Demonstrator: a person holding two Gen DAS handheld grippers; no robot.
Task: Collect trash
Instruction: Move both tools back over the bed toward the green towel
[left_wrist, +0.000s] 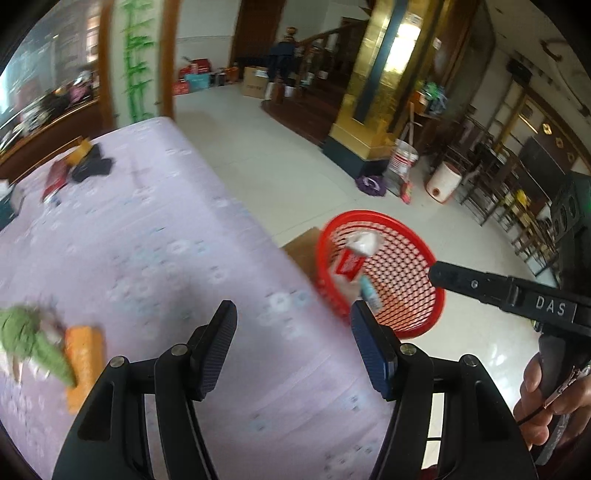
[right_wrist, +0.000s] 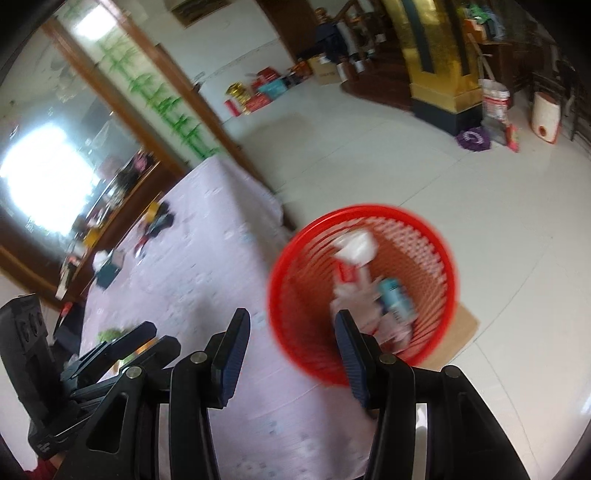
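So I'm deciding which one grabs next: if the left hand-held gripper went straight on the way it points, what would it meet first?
Probably the lilac tablecloth. The left hand-held gripper stands open and empty, angled down at bare cloth near the table's edge; the red basket lies off to its right. Depth is hard to judge.

- The table (left_wrist: 155, 236) fills the left and middle of the left wrist view; the basket (left_wrist: 406, 295) stands on the floor (left_wrist: 295, 155) just off its right edge, on a flat cardboard sheet (right_wrist: 458, 332)
- In the basket lie a crumpled paper (right_wrist: 356, 245), a carton (right_wrist: 349, 275) under it, and a tube (right_wrist: 397, 297) to their right
- A cloth (left_wrist: 26, 332) and a box (left_wrist: 83, 358) lie touching at the table's near left; a pile of small items (left_wrist: 81, 168) lies at its far end
- Both grippers (left_wrist: 293, 347) (right_wrist: 291, 343) hang over the near table edge, left of the basket; the left one sits left of the right one
- Far across the floor: boxes (left_wrist: 255, 81) by the stairs (left_wrist: 325, 92); a bucket (left_wrist: 443, 181) and a sack (left_wrist: 404, 162) beside a pillar (left_wrist: 380, 74)
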